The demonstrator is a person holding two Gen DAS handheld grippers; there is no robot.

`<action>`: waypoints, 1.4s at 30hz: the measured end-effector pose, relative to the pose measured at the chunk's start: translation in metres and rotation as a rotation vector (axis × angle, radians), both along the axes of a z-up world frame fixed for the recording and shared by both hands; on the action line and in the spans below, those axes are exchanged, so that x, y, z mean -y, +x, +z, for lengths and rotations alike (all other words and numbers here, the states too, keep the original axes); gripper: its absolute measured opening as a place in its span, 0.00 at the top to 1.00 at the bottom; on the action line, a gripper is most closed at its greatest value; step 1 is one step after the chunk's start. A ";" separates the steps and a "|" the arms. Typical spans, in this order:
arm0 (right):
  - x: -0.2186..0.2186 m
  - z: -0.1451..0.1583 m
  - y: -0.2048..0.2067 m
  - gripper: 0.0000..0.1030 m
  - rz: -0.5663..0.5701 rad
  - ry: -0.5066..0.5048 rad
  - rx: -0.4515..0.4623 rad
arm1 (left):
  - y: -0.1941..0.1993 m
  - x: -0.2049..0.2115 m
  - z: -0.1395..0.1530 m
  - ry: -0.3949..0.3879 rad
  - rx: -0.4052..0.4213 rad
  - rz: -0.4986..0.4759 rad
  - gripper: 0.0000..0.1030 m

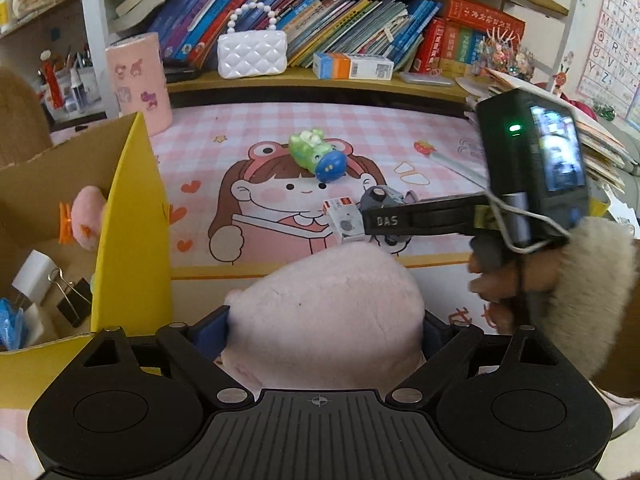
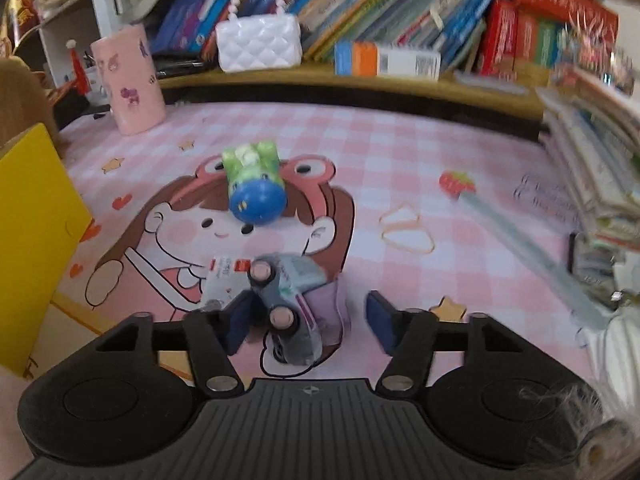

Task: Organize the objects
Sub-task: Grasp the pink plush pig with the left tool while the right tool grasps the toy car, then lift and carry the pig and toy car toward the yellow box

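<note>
left tongs pinching pink plush toy, right next to yellow cardboard box. right tongs spread wide around grey toy car lying on tabletop, small white box touching it. green-blue toy further back.

Both wrist views face the bookshelf, sharing the desk mat.

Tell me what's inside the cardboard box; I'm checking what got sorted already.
Inside the cardboard box: a pink plush with orange clip, a white charger, a black binder clip and something blue. Its yellow flap hides the rest.
</note>
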State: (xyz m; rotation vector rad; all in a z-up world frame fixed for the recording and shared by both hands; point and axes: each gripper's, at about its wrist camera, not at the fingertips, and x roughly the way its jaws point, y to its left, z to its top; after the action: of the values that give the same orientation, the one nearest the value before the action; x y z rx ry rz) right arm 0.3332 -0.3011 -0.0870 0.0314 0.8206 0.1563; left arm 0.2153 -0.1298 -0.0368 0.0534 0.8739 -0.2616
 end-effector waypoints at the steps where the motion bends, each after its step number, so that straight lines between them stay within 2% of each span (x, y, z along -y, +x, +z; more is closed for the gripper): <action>1: 0.001 -0.002 0.001 0.58 0.004 0.022 -0.013 | -0.001 0.000 0.001 -0.003 0.003 0.001 0.11; 10: 0.012 0.017 -0.033 0.59 -0.070 0.038 -0.001 | -0.011 -0.006 0.011 -0.037 0.026 -0.005 0.11; 18: 0.016 0.061 -0.109 0.59 -0.162 0.017 0.020 | -0.028 -0.002 0.012 -0.055 0.033 -0.070 0.11; 25: 0.002 0.073 -0.164 0.59 -0.204 0.003 0.005 | -0.050 -0.012 0.016 -0.097 0.052 -0.110 0.11; 30: -0.014 0.082 -0.192 0.59 -0.223 -0.029 0.040 | -0.070 -0.028 0.020 -0.113 0.069 -0.117 0.11; 36: -0.045 0.086 -0.222 0.59 -0.215 -0.038 0.047 | -0.096 -0.066 0.024 -0.120 0.077 -0.064 0.11; 42: -0.089 0.082 -0.247 0.59 -0.148 -0.024 0.020 | -0.126 -0.117 0.025 -0.119 0.063 0.047 0.11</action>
State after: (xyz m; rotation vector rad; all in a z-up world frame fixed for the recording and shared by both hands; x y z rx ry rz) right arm 0.0859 -0.2124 -0.0048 0.0673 0.7968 0.0070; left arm 0.0890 -0.0133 -0.0120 -0.0690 0.7946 -0.2662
